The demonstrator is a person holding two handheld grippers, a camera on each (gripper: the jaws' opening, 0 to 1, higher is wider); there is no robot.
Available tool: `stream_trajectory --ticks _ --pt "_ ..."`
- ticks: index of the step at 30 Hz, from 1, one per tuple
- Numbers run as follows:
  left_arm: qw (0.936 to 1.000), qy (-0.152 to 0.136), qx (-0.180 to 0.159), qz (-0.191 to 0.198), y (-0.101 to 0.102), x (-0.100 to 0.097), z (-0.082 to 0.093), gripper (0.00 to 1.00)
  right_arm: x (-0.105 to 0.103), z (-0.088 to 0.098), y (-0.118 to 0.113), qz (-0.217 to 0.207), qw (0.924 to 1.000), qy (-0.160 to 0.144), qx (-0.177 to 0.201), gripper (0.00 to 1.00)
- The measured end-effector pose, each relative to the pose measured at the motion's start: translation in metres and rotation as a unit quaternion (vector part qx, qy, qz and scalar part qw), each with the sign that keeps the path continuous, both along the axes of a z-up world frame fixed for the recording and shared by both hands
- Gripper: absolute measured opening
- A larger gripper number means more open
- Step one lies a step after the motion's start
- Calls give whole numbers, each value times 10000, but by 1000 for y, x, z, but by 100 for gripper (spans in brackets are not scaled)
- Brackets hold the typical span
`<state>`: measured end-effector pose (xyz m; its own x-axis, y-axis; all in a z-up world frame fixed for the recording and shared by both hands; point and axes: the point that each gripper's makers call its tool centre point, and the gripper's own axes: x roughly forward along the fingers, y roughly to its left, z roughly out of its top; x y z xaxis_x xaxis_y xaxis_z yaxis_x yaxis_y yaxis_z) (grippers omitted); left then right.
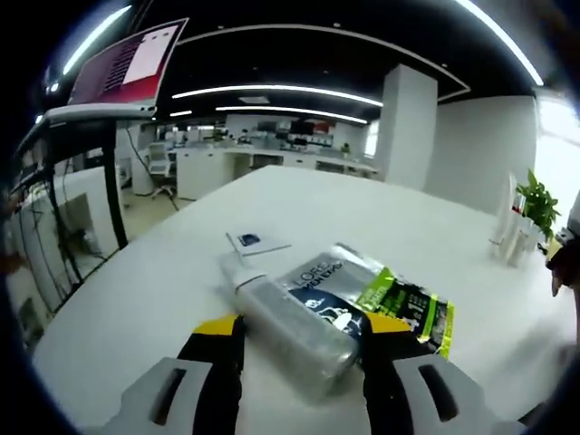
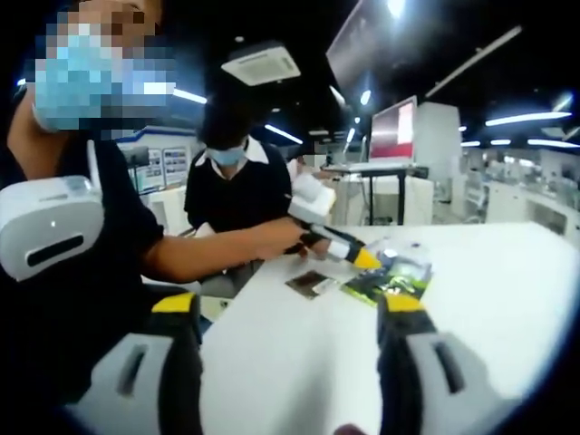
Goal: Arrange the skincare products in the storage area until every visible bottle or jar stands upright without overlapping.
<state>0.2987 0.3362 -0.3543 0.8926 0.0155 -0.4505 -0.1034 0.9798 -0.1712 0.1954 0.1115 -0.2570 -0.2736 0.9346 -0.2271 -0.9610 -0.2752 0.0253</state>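
Left tool [image 1: 302, 349] spread around lying bottle [image 1: 290, 322] (over sachets [image 1: 390, 304]); right tool [image 2: 288, 317] spread, idle. Pinch mid-body, then tip upright gently.

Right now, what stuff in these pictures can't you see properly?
- Lying bottle, left gripper view: the left gripper cuts off its near end; grip unclear.
- Sachets, left gripper view: the bottle hides parts; small print unreadable.
- Card, left gripper view: too small to read.
- Sachets, right gripper view: blurred; the left gripper hides the bottle.
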Motion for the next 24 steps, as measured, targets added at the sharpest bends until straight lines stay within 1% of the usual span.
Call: stream_trajectory --ticks 5,8,13,18,21,24 --pt "9998 80 172 56 4 0 -2 48 2 -3 3 2 10000 9 -21 78" --pt "9995 111 292 74 7 -1 -3 43 4 -4 6 -16 10000 -14 -57 77" --pt "9994 104 332 88 11 -2 -3 37 12 -4 16 -100 9999 -44 -83 74" --pt "9992 106 376 108 16 -3 -2 36 17 -1 31 -97 9999 -49 -42 72" --pt "9984 123 532 143 22 -3 -1 36 17 -1 40 -81 10000 -24 -14 71" --pt "9982 136 567 168 28 -2 1 36 17 -1 49 -43 10000 5 -7 71"
